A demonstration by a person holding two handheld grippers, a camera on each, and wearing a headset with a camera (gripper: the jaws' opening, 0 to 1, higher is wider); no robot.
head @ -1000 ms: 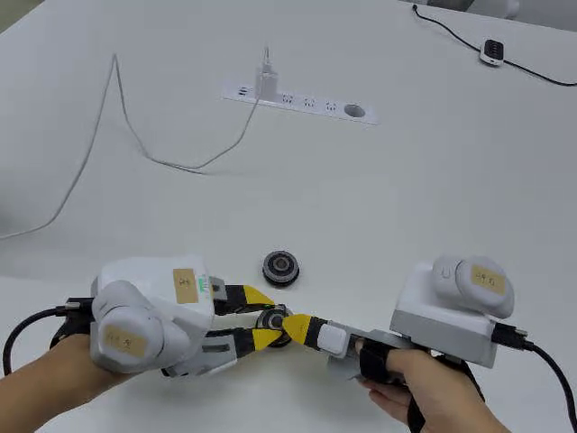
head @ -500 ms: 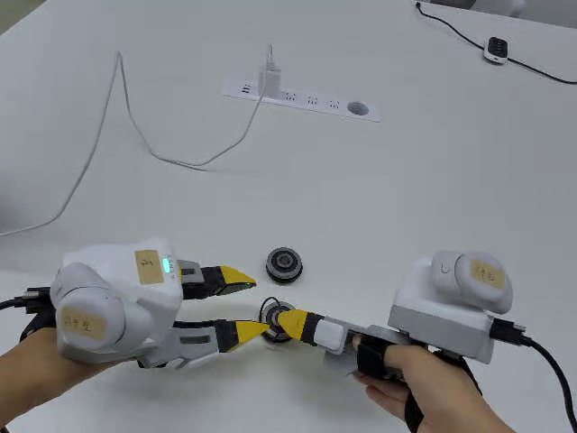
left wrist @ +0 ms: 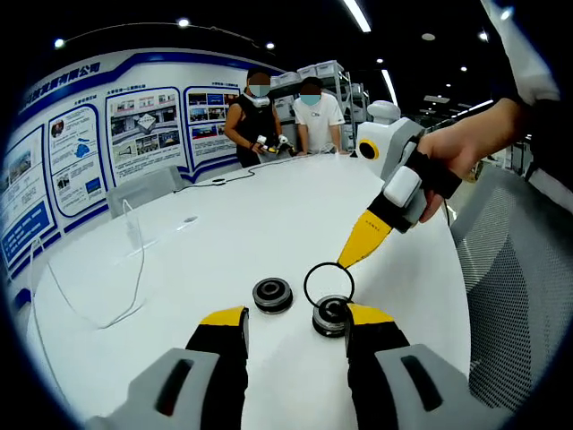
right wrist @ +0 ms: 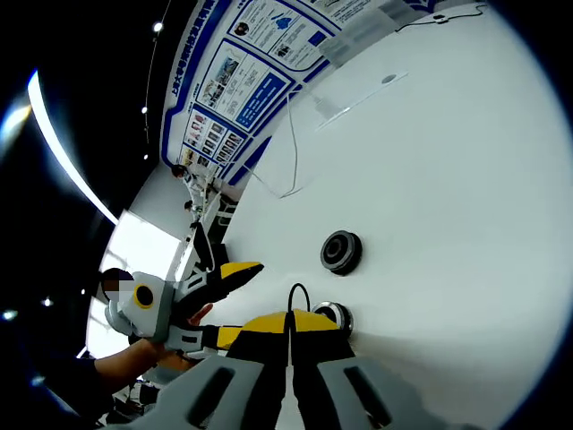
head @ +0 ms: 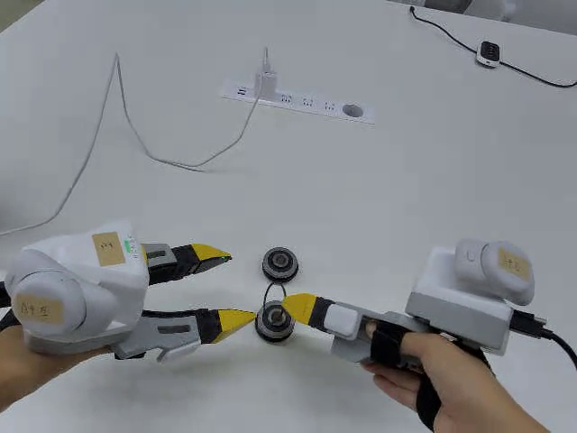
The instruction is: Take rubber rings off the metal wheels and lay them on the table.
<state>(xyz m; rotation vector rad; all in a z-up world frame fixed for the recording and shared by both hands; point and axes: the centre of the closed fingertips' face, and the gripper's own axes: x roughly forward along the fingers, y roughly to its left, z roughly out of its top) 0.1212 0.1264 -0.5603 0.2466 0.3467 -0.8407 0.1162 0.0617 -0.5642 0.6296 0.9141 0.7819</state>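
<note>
Two small metal wheels lie on the white table (head: 406,180). The far wheel (head: 280,264) (left wrist: 272,294) (right wrist: 341,251) wears its black rubber ring. Over the near wheel (head: 273,322) (left wrist: 331,315) (right wrist: 333,315) a thin black rubber ring (head: 271,293) (left wrist: 329,283) (right wrist: 295,293) stands up as a loop. My right gripper (head: 293,308) (right wrist: 291,318) is shut on that ring, and its yellow tip (left wrist: 363,242) touches the ring's edge. To the left of both wheels my left gripper (head: 225,289) (left wrist: 295,315) is open and holds nothing.
A white power strip (head: 297,101) with a plug and a white cable (head: 126,122) lies at the back of the table. A black cable with a small device (head: 488,52) runs across the far right corner. People (left wrist: 282,112) stand beyond the table's far end.
My left gripper let go of the near wheel, opened and drew back to the left. The right gripper stayed shut, and the ring now shows as a loop above the wheel.
</note>
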